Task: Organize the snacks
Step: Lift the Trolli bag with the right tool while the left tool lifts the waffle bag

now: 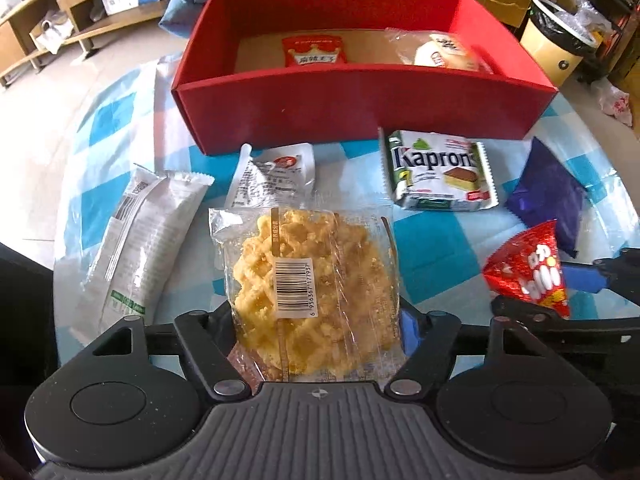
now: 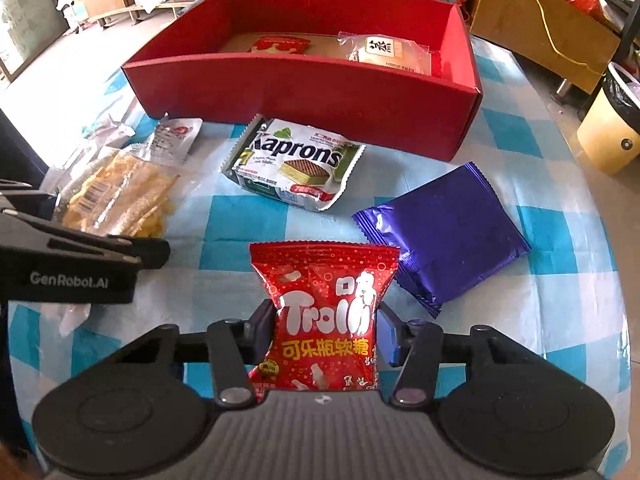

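My left gripper (image 1: 316, 320) is shut on a clear pack of yellow waffle (image 1: 304, 276), its fingers pressed to both sides, just above the checked tablecloth. My right gripper (image 2: 324, 332) is shut on a red Trolli gummy bag (image 2: 324, 320), which it pinches at the middle. The same bag (image 1: 528, 276) shows at the right of the left wrist view. Behind them stands a red box (image 1: 360, 108) holding a red packet (image 1: 314, 51) and a wrapped bun (image 1: 444, 54).
On the blue-and-white cloth (image 1: 432, 248) lie a Kaprons wafer pack (image 2: 296, 164), a purple foil packet (image 2: 444, 240), a long white pack (image 1: 140, 236) and a small white sachet (image 1: 272, 176). A yellow bin (image 2: 612, 132) stands beyond the table's right edge.
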`<state>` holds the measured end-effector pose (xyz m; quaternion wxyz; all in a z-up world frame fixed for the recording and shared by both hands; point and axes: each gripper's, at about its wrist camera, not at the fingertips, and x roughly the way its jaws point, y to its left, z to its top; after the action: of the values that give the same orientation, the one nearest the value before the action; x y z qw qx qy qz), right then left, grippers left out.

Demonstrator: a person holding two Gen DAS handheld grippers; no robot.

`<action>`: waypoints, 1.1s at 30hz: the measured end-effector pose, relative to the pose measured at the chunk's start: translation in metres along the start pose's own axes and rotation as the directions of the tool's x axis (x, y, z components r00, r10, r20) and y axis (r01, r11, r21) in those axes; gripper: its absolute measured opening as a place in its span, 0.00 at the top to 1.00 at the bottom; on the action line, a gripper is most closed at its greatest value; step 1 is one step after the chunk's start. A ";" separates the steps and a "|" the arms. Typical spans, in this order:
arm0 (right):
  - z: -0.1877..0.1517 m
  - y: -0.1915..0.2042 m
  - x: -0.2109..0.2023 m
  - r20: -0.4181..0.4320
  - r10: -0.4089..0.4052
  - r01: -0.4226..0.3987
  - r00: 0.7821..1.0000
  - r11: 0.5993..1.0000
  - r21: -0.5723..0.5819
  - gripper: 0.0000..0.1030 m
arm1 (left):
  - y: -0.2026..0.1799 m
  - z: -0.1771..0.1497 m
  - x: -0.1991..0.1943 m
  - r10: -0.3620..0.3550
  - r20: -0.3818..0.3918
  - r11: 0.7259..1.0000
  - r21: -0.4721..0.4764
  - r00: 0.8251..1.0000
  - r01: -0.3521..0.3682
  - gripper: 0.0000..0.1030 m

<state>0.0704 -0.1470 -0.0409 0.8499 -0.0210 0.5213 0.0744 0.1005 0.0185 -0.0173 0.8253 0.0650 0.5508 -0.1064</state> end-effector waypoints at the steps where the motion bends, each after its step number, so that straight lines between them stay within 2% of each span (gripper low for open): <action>1: 0.000 -0.001 -0.001 0.005 0.002 -0.002 1.000 1.000 0.004 0.56 | -0.002 -0.001 -0.001 -0.001 0.000 1.000 0.000 1.000 0.001 0.24; 9: 0.004 -0.003 -0.010 0.038 0.021 -0.022 0.999 0.999 0.025 0.56 | -0.004 0.001 -0.010 -0.038 0.017 0.999 -0.013 0.999 0.038 0.24; 18: 0.004 0.000 -0.006 0.021 0.034 -0.035 0.999 0.999 0.019 0.56 | 0.002 0.001 0.003 -0.047 -0.023 0.998 -0.046 0.999 0.046 0.24; 26: 0.006 -0.004 -0.007 0.027 0.049 -0.050 0.998 0.998 0.037 0.56 | 0.020 0.005 -0.006 -0.185 -0.002 0.971 -0.156 0.983 0.182 0.24; 33: 0.011 -0.008 -0.013 0.047 0.048 -0.050 0.998 0.997 0.053 0.56 | 0.017 0.007 -0.011 -0.147 0.017 0.978 -0.144 0.989 0.148 0.24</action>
<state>0.0756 -0.1553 -0.0252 0.8598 0.0166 0.5038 0.0814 0.1067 0.0342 -0.0050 0.8193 -0.0366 0.5579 -0.1270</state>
